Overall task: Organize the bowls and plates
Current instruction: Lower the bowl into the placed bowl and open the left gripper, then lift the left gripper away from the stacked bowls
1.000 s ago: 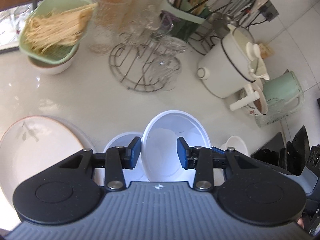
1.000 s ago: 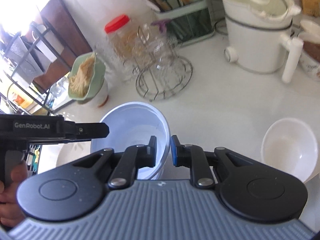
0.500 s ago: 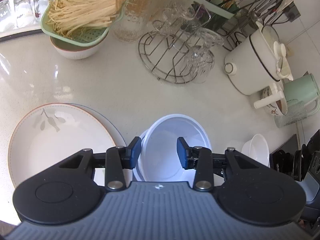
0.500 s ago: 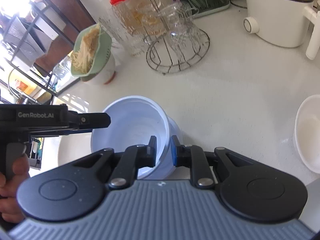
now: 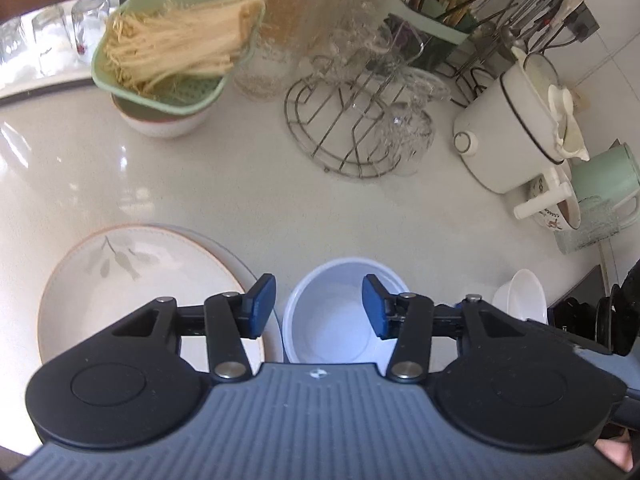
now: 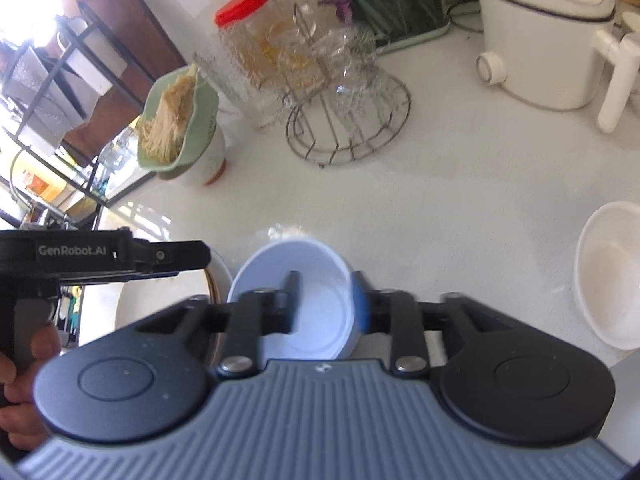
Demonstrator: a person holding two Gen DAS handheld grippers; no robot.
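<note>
"GenRobot.AI" in pale letters along the black body of the left gripper [image 6: 176, 258], seen at 9 o'clock in the right wrist view. No other legible writing.

On the glossy white counter [image 5: 248, 196]: 1 smooth bluish-white round bowl [image 5: 344, 312] at 6 o'clock, just beside 1 wide flat plate [image 5: 132, 280] with an orange rim and grey leaf print at 8 o'clock, stacked on a second plate whose edge barely shows. 1 smaller white bowl [image 6: 608, 280] well apart at 3 o'clock in the right view.

Left gripper [image 5: 319, 306] jaws opening, blue pads either side of the bowl, not pressing.

Right gripper [image 6: 326, 302] jaws opening too, blurred, astride the bowl's right wall; no grip visible.

Farther back: 1 round wire rack [image 5: 348, 128] with clear glasses, 1 pale green colander [image 5: 176, 48] of noodle-like strands atop a bowl, 1 red-lidded clear jar [image 6: 256, 52], 1 white pot [image 5: 516, 128].
</note>
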